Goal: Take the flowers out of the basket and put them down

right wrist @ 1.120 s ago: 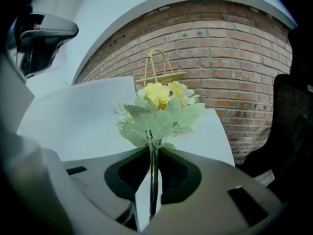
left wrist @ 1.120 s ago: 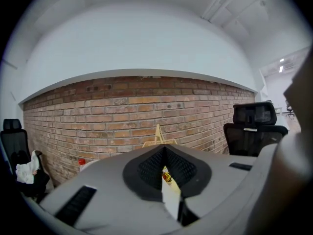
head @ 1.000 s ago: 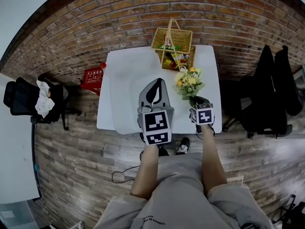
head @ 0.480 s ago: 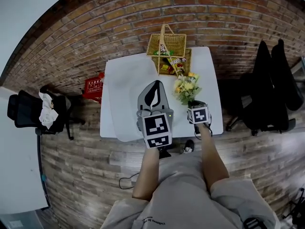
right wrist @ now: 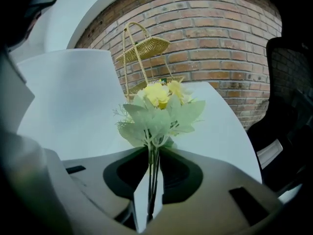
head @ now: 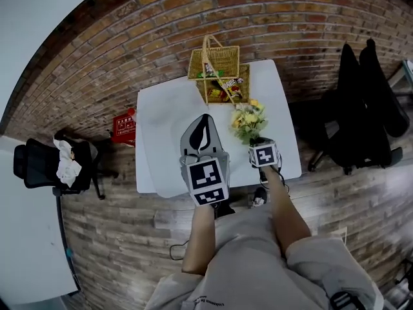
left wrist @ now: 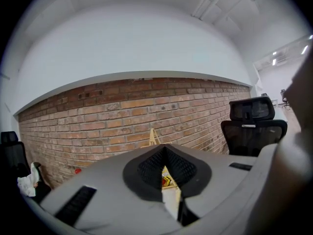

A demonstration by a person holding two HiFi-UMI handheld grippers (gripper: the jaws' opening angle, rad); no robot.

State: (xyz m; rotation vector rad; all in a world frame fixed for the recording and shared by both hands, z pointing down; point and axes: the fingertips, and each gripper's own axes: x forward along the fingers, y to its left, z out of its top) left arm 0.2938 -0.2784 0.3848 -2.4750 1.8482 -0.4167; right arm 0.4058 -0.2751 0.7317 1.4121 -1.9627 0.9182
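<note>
A bunch of yellow flowers [head: 247,117] with pale green leaves lies out of the wicker basket [head: 215,62], over the right front part of the white table [head: 161,121]. Its thin stems run back between the jaws of my right gripper [head: 259,141]. In the right gripper view the flowers [right wrist: 159,106] rise from my right gripper [right wrist: 152,155], whose jaws are opening, with bare table showing beside the stems. The basket [right wrist: 142,45] stands behind. My left gripper [head: 205,118] hovers over the table's middle, tips together and holding nothing [left wrist: 164,153].
Colourful packets [head: 222,90] fill the basket's lower half at the table's far edge. A black chair draped with dark clothing [head: 352,108] stands to the right. Another chair with a white cloth [head: 58,166] and a red box [head: 124,123] are on the left floor.
The head view has shifted a little. The right gripper and the flowers stay near the table's front right. The left gripper has kept its place.
</note>
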